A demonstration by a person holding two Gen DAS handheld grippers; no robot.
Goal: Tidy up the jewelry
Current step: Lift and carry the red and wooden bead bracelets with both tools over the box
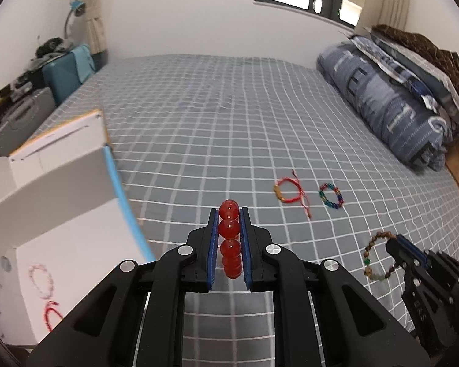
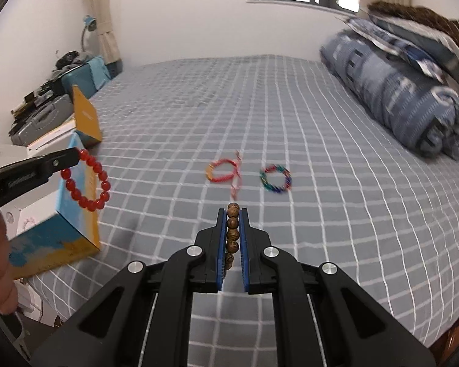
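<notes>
Six bracelets in all, counted around the box (image 2: 58, 226): two lie inside it, one pale-beaded (image 1: 41, 281) and one red cord (image 1: 52, 313); two lie on the bed (image 1: 229, 122) right of it, a red-and-yellow braid (image 2: 222, 169) and a multicoloured one (image 2: 275, 178); a red-bead one (image 2: 87, 180) and a wooden-bead one (image 2: 232, 232) hang in the two grippers.
</notes>
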